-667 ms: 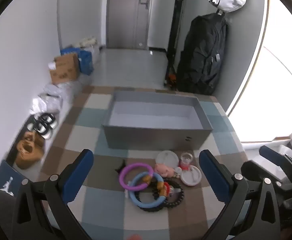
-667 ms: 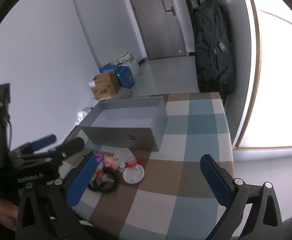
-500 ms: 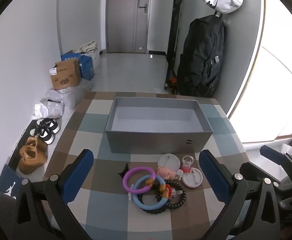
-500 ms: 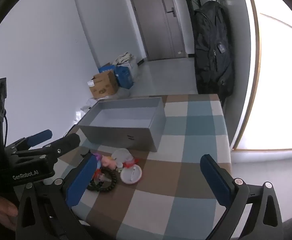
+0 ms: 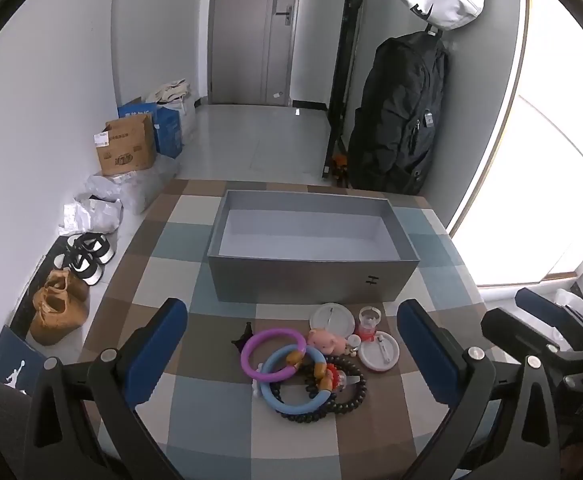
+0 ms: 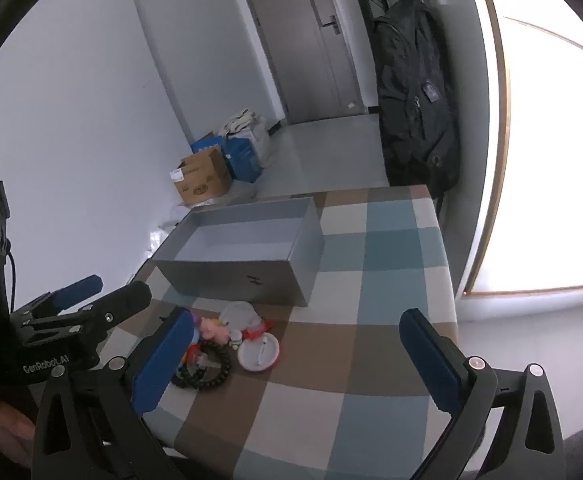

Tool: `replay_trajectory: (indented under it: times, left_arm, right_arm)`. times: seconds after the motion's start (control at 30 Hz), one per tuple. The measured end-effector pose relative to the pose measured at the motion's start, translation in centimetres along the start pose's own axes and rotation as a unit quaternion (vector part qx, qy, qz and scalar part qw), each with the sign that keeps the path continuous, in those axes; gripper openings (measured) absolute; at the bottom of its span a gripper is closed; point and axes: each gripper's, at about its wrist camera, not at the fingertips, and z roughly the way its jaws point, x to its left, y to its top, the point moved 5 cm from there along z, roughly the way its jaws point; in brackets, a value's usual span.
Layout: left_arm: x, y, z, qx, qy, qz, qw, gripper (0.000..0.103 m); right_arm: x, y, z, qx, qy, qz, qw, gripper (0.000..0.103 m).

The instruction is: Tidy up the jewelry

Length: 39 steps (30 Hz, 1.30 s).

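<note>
Purple and blue rings top the jewelry pile (image 5: 307, 368), which lies low in the middle of the left wrist view, just in front of the empty grey box (image 5: 311, 252) on the checked tablecloth (image 5: 371, 432). Left gripper (image 5: 291, 344) frames that pile squarely between its wide-apart jaws, which hold nothing. Right gripper (image 6: 295, 356), jaws also spread and bare, has the pile off toward its left finger (partly hidden behind it). Judging by this, the left hand looks better lined up; the box's long side runs across the frame.
</note>
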Motion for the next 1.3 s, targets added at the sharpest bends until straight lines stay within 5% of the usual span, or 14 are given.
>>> replay_trajectory:
  times: [1.3]
  left_arm:
    - [-0.88, -0.18, 0.23, 0.004, -0.012, 0.003, 0.9999, 0.102]
  right_arm:
    - [-0.03, 0.27, -0.48, -0.01, 0.007, 0.004, 1.0, 0.103]
